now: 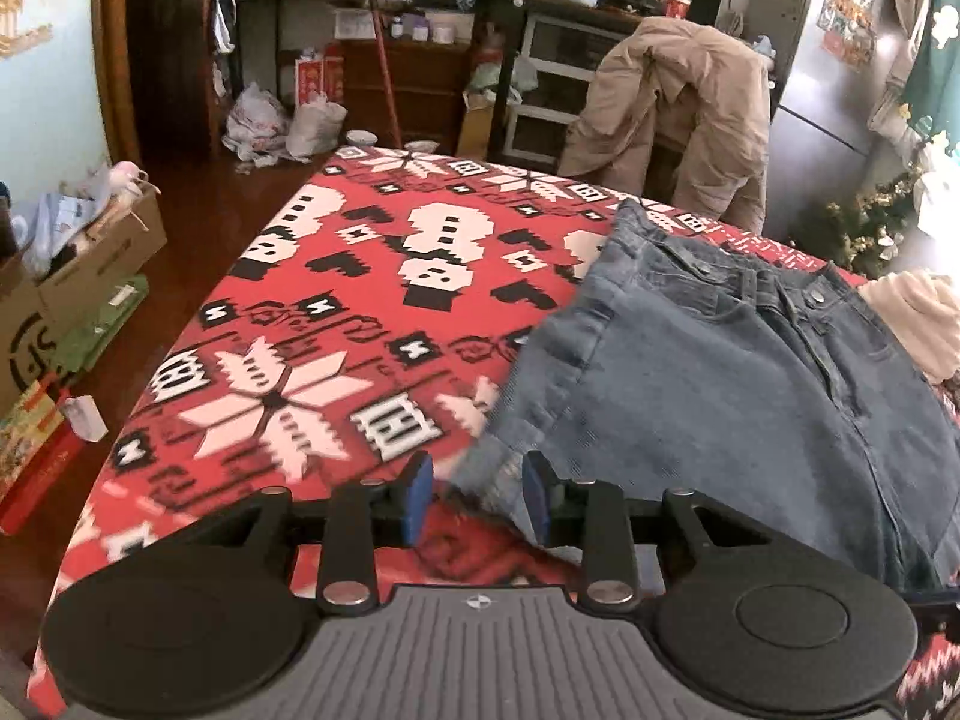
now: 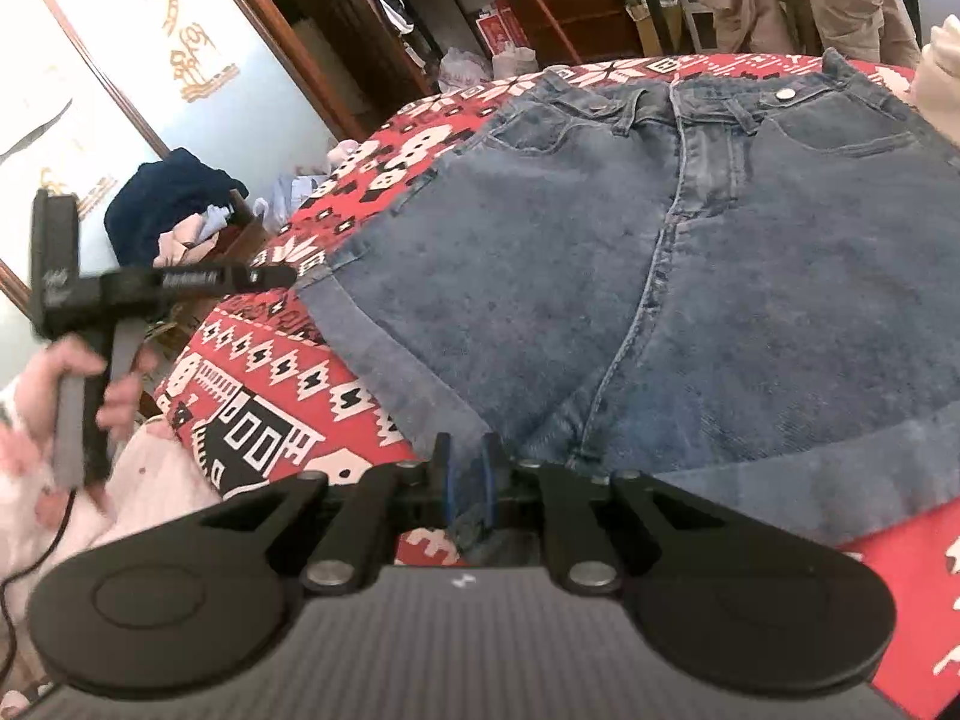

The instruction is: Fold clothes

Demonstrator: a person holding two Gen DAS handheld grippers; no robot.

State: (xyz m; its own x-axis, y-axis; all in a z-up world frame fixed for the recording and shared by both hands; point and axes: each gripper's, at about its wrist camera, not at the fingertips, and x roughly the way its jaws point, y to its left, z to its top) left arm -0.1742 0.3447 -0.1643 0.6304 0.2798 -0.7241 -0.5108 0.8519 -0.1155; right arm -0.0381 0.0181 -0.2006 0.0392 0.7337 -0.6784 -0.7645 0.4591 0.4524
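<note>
Left tool (image 1: 477,495) beside denim shorts (image 1: 720,384)

One pair of denim shorts (image 2: 690,276), two tools, left (image 1: 478,495) and right (image 2: 468,480), one table (image 1: 336,324), one beige jacket (image 1: 678,120).
</note>
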